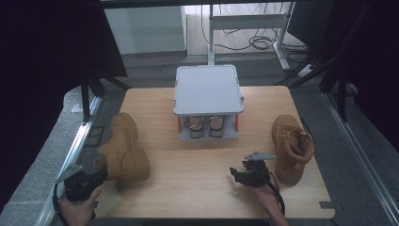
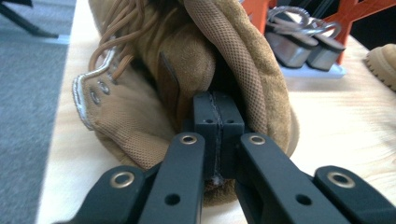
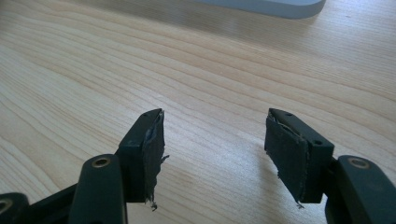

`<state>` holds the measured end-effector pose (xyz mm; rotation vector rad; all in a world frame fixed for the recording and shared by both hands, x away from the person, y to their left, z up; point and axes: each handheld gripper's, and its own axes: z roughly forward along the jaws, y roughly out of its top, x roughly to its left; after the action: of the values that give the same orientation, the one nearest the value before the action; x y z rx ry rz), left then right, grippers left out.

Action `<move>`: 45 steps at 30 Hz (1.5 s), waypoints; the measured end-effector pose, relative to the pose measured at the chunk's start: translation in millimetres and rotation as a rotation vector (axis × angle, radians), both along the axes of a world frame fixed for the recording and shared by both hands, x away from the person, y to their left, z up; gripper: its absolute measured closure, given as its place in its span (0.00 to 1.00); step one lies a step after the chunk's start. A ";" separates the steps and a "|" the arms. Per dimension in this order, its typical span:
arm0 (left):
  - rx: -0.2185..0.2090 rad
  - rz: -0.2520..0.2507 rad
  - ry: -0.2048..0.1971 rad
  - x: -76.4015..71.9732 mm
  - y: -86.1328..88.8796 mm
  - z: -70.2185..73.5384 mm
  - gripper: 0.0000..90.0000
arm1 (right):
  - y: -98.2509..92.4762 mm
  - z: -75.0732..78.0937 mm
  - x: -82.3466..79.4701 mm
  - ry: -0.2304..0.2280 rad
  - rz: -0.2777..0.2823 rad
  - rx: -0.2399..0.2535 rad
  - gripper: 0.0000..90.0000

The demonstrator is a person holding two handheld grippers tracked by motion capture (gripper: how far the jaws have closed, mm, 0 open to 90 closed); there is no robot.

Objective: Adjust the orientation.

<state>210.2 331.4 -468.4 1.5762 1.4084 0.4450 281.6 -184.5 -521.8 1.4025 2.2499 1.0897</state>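
Note:
A tan lace-up boot [image 1: 123, 150] lies on the left of the wooden table [image 1: 197, 188], its opening turned toward my left gripper [image 1: 96, 175]. In the left gripper view that gripper [image 2: 218, 126] has its jaws pressed together at the rim of the boot's padded collar [image 2: 243, 70], pinching its edge. A second tan boot [image 1: 291, 148] stands at the right side. My right gripper [image 1: 237, 175] hovers just left of that boot, low over the bare wood. Its jaws [image 3: 215, 140] stand wide apart with nothing between them.
A grey two-level shoe rack [image 1: 208, 89] with orange posts stands at the table's back middle. A pair of sandals [image 1: 204, 127] sits on its lower shelf. Grey floor, desk legs and cables lie beyond the table.

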 end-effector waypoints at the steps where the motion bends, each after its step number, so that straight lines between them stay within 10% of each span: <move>1: 0.000 0.000 0.000 0.0 0.0 0.0 1.00 | 0.0 0.0 0.0 0.000 0.000 0.000 0.42; 14: 0.069 -0.152 -0.033 58.7 -82.3 36.2 1.00 | -2.2 -2.0 -0.7 0.003 -0.004 0.001 0.42; 24: 0.074 -0.192 -0.085 33.1 -98.1 47.1 1.00 | -5.1 0.1 -1.0 0.001 -0.013 0.012 0.42; 34: 0.096 -0.227 -0.024 29.7 -126.2 16.5 1.00 | -2.3 -2.7 -3.0 0.008 -0.001 0.007 0.42; 45: 0.212 -0.181 0.035 46.3 -147.5 -14.5 1.00 | -0.9 -3.9 -3.4 0.007 0.003 0.001 0.42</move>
<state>256.6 183.9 -482.9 1.8723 1.2630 0.4720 278.2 -185.4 -525.7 1.4057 2.2572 1.0892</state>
